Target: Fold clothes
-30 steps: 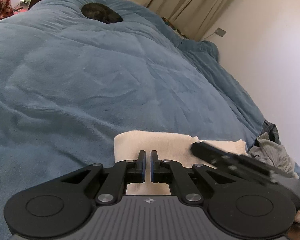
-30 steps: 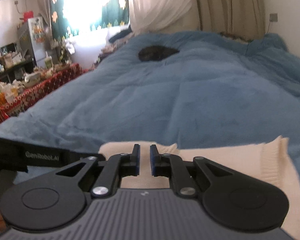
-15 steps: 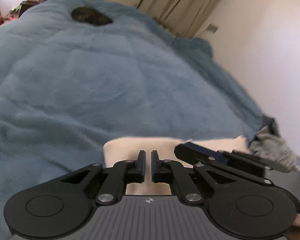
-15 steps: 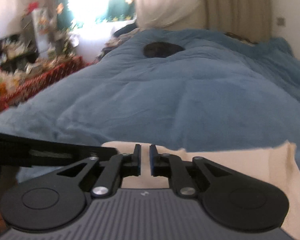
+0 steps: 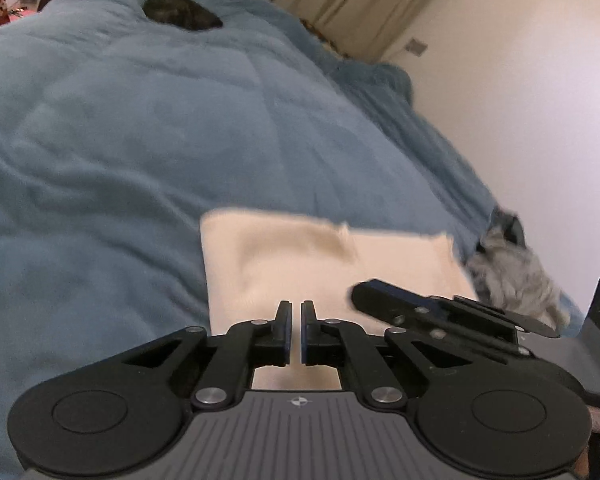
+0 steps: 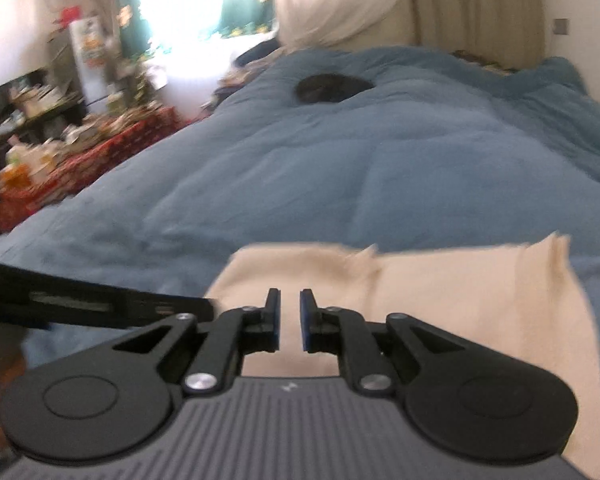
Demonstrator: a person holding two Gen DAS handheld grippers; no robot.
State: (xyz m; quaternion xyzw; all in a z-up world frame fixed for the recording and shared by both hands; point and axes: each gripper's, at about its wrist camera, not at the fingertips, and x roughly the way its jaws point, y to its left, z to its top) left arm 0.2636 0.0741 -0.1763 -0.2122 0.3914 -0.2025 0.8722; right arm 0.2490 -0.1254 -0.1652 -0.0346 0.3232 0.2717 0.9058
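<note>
A cream knitted garment (image 5: pixel 320 264) lies folded into a flat rectangle on the blue duvet (image 5: pixel 140 140), low and centre-right in the left wrist view, a small crease along its upper edge.

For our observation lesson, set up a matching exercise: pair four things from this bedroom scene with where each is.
Things:
1. cream knitted garment
2. dark round shape
3. grey crumpled clothing
4. red patterned cloth

Places:
A. far end of the blue fleece blanket
B. near the white wall, beside the cream garment
C. draped over a cluttered table left of the bed
D. spread flat just beyond both grippers

Pairs: 1-D, 2-A, 3-B, 4-C
</note>
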